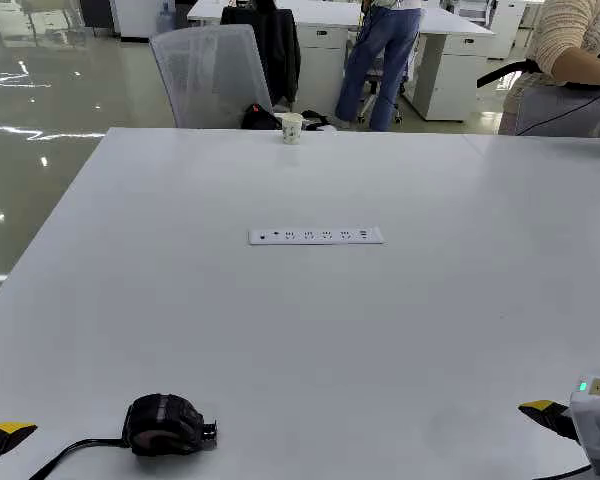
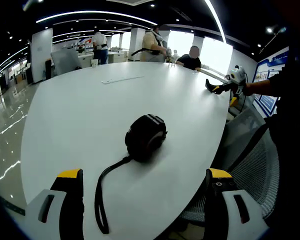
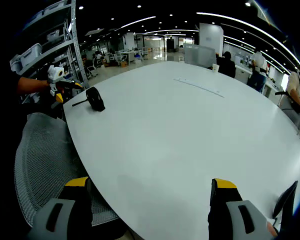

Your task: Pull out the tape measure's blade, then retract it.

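Two grippers, both empty, and we're at the start of this one. The left gripper (image 2: pixel 144 176) has its jaws spread wide, and the tape measure (image 2: pixel 146 136) sits straight ahead of it, near, lined up with the gap between the yellow-tipped jaws. Its wrist strap (image 2: pixel 102 195) trails back toward us across the white table (image 2: pixel 65 110), the loop end lying just inside the left-hand jaw. The right gripper (image 3: pixel 152 182) is gaping just as wide, with the tape measure far off to its left, well apart.

What are we dealing with? A rounded black case, matte and ribbed-looking, probably a rubbery jacket over hard plastic. We'd call it compact and fairly dense, and stiff enough for a firm squeeze. The blade is wound in, with just a small end tab poking out on the side facing the right gripper in the head view. Its detail is too small to read.

The tabletop looks glossy and slick, so we expect the case to skate if we pull without pinning it. Our pick is to have the left gripper clamp across the two flat faces while the right pinches that little tab. The blade should be thin, springy steel, easy to kink and quick to whip back on the return.
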Tool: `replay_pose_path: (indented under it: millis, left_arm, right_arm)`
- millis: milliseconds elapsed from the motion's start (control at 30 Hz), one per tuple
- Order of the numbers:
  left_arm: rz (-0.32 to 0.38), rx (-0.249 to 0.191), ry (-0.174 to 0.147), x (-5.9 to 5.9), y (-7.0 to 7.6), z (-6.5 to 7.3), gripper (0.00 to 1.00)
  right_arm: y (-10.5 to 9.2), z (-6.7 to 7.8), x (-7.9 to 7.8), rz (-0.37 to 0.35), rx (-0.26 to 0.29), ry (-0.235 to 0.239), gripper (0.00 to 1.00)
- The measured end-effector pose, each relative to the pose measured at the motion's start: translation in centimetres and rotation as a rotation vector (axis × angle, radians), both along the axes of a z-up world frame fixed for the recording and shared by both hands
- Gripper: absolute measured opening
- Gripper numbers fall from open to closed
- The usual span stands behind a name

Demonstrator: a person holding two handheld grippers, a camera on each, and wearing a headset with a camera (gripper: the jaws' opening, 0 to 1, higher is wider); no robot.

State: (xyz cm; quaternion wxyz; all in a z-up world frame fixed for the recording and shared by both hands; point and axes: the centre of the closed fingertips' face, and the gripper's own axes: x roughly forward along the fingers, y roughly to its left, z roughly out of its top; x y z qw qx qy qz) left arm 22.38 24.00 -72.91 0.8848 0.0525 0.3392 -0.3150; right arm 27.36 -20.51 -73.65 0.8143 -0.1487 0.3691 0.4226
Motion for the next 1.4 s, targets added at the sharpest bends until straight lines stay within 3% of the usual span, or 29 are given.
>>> replay_pose_path:
  millis: [500,600,667,733,900,933,967,1133,1400]
  left_arm:
    - [-0.004,0.007,0.005,-0.4,0.0,0.0,0.99]
    - [-0.004,0.006,0.013,-0.5,0.1,-0.1,0.99]
    - [-0.015,0.009,0.012,-0.5,0.1,-0.2,0.99]
    - [-0.030,0.014,0.046,-1.0,-0.1,-0.8,0.99]
    - [-0.054,0.016,0.079,-1.1,-0.3,-1.5,0.99]
    - [-0.062,0.020,0.083,-1.1,-0.4,-1.6,0.99]
    - [-0.068,0.022,0.086,-1.1,-0.4,-1.6,0.99]
    - [-0.129,0.071,0.078,-1.0,-0.3,-1.9,0.99]
    - [-0.175,0.103,0.077,0.1,-0.2,-1.9,0.99]
  right_arm:
    - [-0.4,0.0,-0.2,0.021,-0.012,0.001,0.99]
    - [-0.2,-0.3,-0.3,0.025,0.000,0.022,0.99]
    - [0.1,-0.1,-0.3,0.033,0.002,0.008,0.99]
    - [0.3,0.0,0.0,0.032,0.005,-0.006,0.99]
    - [1.0,0.0,0.4,0.073,-0.001,-0.035,0.99]
    - [1.4,0.2,0.8,0.113,0.000,-0.084,0.99]
    - [1.4,0.1,0.8,0.113,-0.001,-0.087,0.99]
    - [2.2,-0.2,0.6,0.135,-0.001,-0.065,0.99]
    - [3.2,-0.6,1.0,0.169,-0.017,-0.053,0.99]
